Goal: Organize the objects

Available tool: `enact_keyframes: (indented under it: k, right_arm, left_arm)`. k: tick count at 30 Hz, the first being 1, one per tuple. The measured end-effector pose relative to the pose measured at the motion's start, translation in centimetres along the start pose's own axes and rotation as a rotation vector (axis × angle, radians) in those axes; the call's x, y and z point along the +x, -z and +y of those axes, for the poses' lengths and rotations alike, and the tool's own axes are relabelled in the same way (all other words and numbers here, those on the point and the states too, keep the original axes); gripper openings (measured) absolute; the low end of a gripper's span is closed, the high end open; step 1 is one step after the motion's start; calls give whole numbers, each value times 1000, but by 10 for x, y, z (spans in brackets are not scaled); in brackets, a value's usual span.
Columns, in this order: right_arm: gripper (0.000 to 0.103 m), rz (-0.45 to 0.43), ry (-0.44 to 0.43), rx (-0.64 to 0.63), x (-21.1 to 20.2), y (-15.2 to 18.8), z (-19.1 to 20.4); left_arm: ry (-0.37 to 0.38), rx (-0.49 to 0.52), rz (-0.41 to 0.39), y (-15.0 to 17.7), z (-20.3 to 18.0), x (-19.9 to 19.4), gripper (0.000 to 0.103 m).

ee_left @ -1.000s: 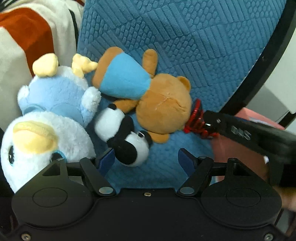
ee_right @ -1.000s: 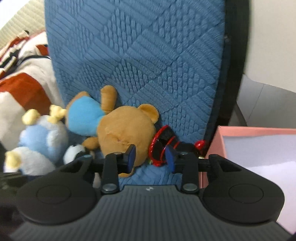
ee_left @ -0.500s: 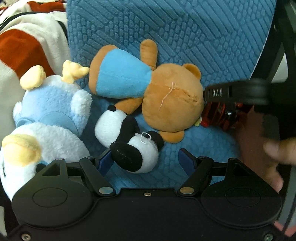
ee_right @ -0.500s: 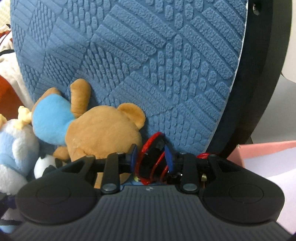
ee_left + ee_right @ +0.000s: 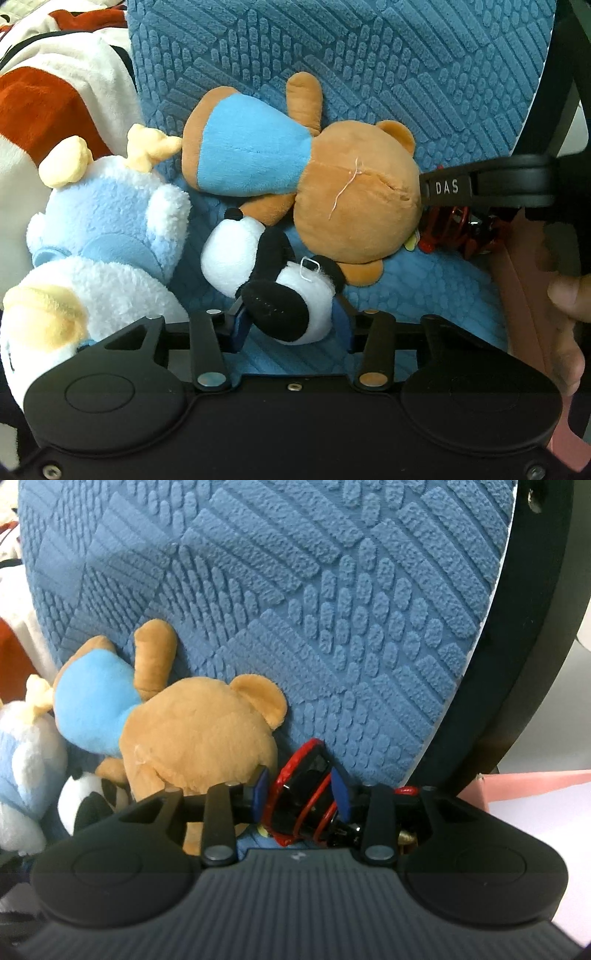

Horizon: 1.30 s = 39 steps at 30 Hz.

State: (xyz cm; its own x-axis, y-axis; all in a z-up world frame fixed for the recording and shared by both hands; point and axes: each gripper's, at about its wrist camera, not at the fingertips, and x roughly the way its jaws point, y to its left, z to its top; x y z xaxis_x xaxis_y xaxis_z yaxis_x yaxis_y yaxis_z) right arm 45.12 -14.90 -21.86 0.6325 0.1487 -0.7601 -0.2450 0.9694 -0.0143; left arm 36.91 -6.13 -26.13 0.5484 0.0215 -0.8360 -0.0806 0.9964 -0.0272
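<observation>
A small black-and-white plush point(image 5: 284, 291) lies on the blue cushion seat, and my left gripper point(image 5: 291, 325) is shut on its head end. A brown teddy bear in a blue shirt point(image 5: 295, 184) lies behind it, seen too in the right wrist view point(image 5: 177, 731). A red-and-black toy point(image 5: 306, 794) lies against the chair back right of the bear's head. My right gripper point(image 5: 299, 794) is shut on the toy; it also shows in the left wrist view point(image 5: 454, 225). A blue-and-white fluffy plush point(image 5: 92, 240) lies at the left.
The blue textured chair back point(image 5: 295, 609) rises directly behind the toys, with a black frame point(image 5: 517, 664) at its right. A pink box point(image 5: 535, 805) sits at the right. A white and rust-red cloth point(image 5: 44, 92) lies at the left.
My left gripper has moved forward and shut on the black-and-white plush. My right gripper has closed in on the red-and-black toy and now grips it.
</observation>
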Motion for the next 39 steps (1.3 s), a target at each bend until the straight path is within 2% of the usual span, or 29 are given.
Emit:
enact_keyframes:
  k: [4, 9, 11, 13, 16, 23, 27, 39]
  right_arm:
    - [36, 0, 3, -31, -6, 5, 6]
    - [30, -6, 21, -100, -15, 11, 20]
    - [28, -6, 20, -104, -20, 14, 20]
    - [21, -12, 16, -96, -26, 15, 19]
    - [19, -19, 16, -95, -38, 21, 19]
    - [17, 0, -8, -39, -58, 37, 13]
    - [16, 6, -19, -37, -74, 50, 15]
    - [16, 36, -117, -7, -133, 110, 27]
  left_arm:
    - [32, -21, 6, 0, 3, -5, 41]
    - [114, -64, 25, 8, 10, -20, 40]
    - [129, -75, 28, 12, 13, -27, 40]
    - [154, -87, 31, 16, 15, -35, 39]
    - [186, -103, 42, 24, 20, -45, 39]
    - [213, -115, 52, 38, 29, -66, 39]
    - [233, -156, 68, 44, 38, -71, 39]
    - [240, -197, 82, 63, 51, -88, 39]
